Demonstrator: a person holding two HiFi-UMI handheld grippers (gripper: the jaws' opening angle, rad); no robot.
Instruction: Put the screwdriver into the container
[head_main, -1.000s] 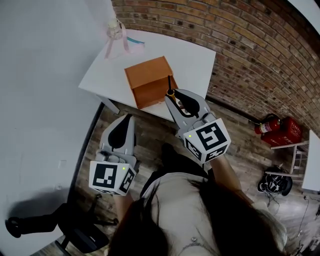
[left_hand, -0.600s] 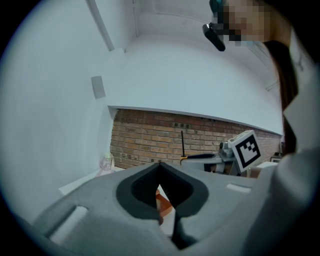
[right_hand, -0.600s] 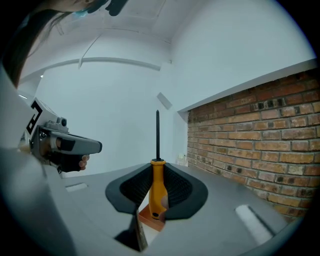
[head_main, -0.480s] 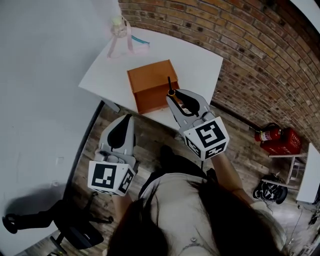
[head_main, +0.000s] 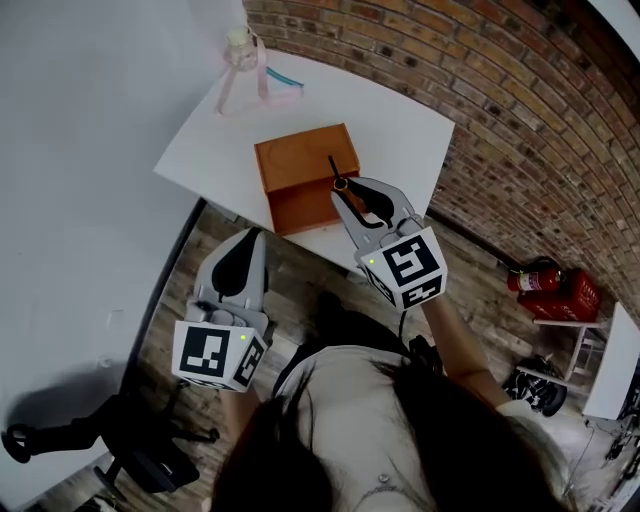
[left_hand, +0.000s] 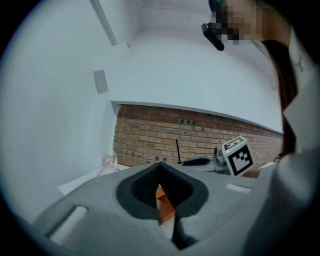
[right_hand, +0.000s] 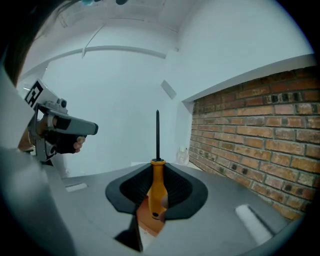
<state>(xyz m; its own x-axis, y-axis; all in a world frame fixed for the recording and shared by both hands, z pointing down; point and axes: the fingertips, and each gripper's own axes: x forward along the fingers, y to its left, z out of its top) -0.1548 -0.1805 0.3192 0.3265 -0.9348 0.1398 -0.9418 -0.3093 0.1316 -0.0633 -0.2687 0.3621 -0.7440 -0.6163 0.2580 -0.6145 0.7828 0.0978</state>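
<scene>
Near left, the left tool (head_main: 246, 243) hangs short of the surface (head_main: 400, 110), jaws together on nothing. Right of it, the right tool (head_main: 348, 192) clamps the screwdriver (head_main: 335, 172) at the near right corner of the orange container (head_main: 300, 162). Best to centre the shaft over it before release.

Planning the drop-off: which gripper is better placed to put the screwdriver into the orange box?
Right. The right gripper holds the screwdriver close by the container; the left gripper is empty and farther from it.
</scene>
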